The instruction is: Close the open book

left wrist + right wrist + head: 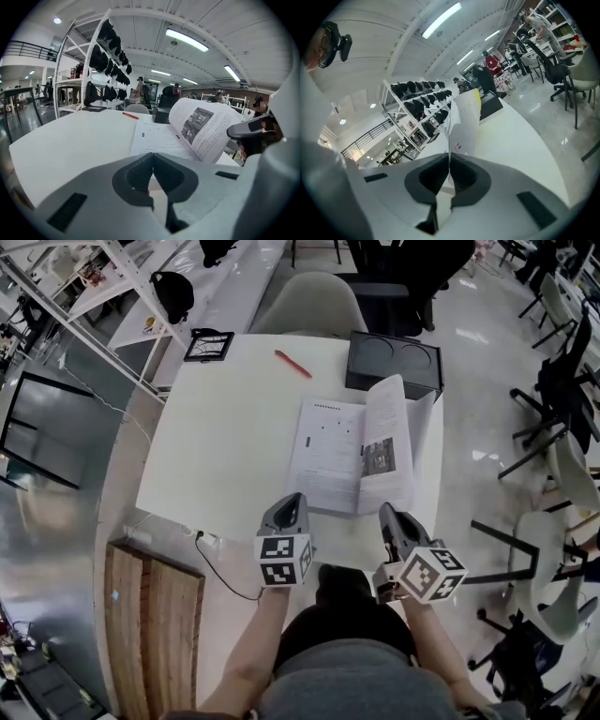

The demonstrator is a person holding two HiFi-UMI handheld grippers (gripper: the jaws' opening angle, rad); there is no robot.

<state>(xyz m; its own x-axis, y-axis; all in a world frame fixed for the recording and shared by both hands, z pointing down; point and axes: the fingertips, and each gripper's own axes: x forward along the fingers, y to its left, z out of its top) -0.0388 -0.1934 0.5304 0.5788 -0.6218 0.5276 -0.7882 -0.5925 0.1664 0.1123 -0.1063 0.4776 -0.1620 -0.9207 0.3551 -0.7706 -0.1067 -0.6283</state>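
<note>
Both marker cubes [284,559] carry only black-and-white square codes, no words.

Left gripper [296,499] [151,155]: jaws closed tip to tip, nothing between them. It sits just beside the book's near left corner.

Right gripper [386,510] [449,157]: jaws clamped on the near edge of the raised right-hand leaf [465,119]. The sheet runs straight up out of the jaw line.

Book [330,454] [157,140]: lies open on the white table [225,446], right of centre, with its near edge close to the person's side. Spine and long axis run away from the person toward the black box, slightly tilted. The left page lies flat, face up. The right leaves stand up and curl over toward the left.

Print: lines of text, a grey photo on the lifted page, and a few small marks on the flat page. None of it is legible.

Further out, a red pen [292,364] [130,115] lies beyond the left page. The black box [394,362] with two round recesses sits at the far edge, just past the book's far right corner.
</note>
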